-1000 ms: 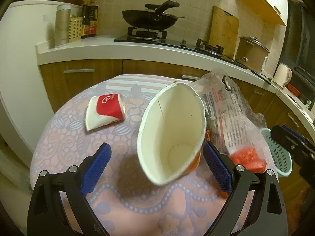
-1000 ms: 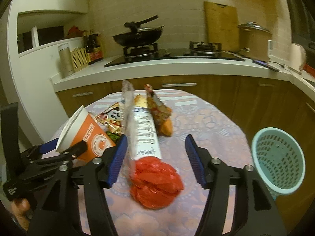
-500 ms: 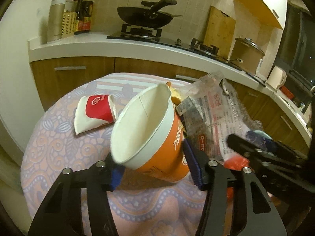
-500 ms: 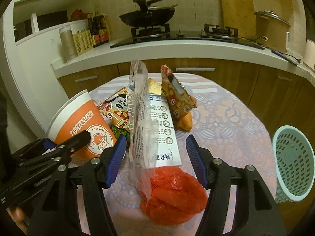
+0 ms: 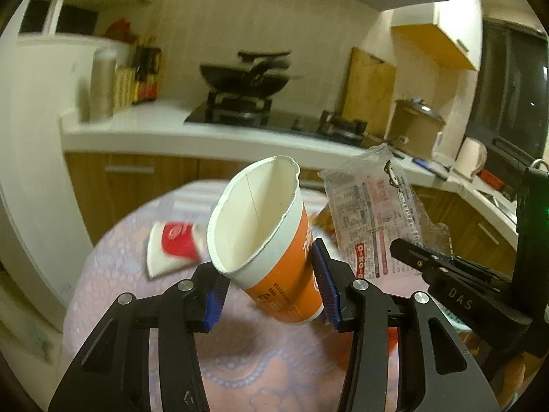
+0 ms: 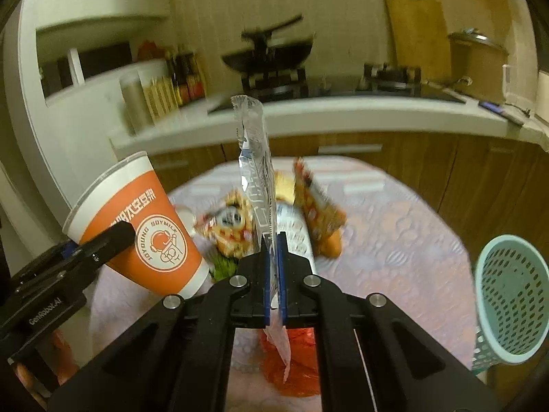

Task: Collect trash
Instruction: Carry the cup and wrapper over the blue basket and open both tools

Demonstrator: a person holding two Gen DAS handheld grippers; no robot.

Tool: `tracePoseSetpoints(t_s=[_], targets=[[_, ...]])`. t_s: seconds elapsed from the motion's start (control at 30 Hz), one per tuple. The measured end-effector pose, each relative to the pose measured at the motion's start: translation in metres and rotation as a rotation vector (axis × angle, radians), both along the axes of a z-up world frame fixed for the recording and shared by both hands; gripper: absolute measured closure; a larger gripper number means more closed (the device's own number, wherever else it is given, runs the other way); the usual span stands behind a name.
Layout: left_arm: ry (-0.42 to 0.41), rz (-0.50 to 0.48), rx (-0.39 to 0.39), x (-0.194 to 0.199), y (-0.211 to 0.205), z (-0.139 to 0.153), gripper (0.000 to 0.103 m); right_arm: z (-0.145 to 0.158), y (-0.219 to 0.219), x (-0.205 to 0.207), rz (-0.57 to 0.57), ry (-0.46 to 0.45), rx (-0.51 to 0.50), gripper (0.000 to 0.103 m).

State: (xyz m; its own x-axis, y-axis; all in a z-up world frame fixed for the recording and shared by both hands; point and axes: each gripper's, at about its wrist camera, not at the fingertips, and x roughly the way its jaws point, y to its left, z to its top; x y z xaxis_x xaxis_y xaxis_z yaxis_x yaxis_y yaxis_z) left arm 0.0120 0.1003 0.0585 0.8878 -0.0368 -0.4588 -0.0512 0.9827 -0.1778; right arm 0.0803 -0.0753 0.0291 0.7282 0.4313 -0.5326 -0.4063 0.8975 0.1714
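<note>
both grippers have closed since a second ago: left gripper (image 5: 271, 290) clamps the orange soymilk cup (image 5: 271, 240), right gripper (image 6: 273, 274) pinches the clear wrapper (image 6: 255, 171) above the patterned tablecloth (image 6: 394, 240) in a kitchen.

Wok (image 5: 244, 80) on stove (image 5: 240, 114); cutting board (image 6: 414, 36) behind.

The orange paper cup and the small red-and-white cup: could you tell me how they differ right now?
The orange paper cup is held tilted in the left hand-held gripper; the red-and-white cup lies flattened on the table. The orange paper cup looks larger and keeps its round shape, though its rim is dented. Both are empty paper cups.
</note>
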Motion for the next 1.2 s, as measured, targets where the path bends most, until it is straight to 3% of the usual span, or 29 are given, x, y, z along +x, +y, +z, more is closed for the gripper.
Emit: tracePoseSetpoints(t_s=[0.23, 0.53, 0.8, 1.03, 1.2], targets=[[-0.066, -0.106, 0.069, 0.012, -0.066, 0.035, 0.059, 0.027, -0.071, -0.007, -0.137, -0.056, 0.030, 0.101], [-0.050, -0.319, 0.089, 0.051, -0.185, 0.040, 0.059, 0.022, -0.188, -0.004, -0.360, -0.027, 0.010, 0.101], [0.046, -0.480, 0.086, 0.099, -0.286, -0.002, 0.059, -0.018, -0.283, 0.006, -0.540, 0.075, 0.029, 0.101], [0.169, -0.546, 0.069, 0.134, -0.332, -0.058, 0.059, -0.082, -0.342, 0.031, -0.622, 0.233, 0.084, 0.101], [0.244, -0.565, 0.039, 0.150, -0.346, -0.092, 0.059, -0.122, -0.355, 0.044, -0.647, 0.328, 0.115, 0.101]])
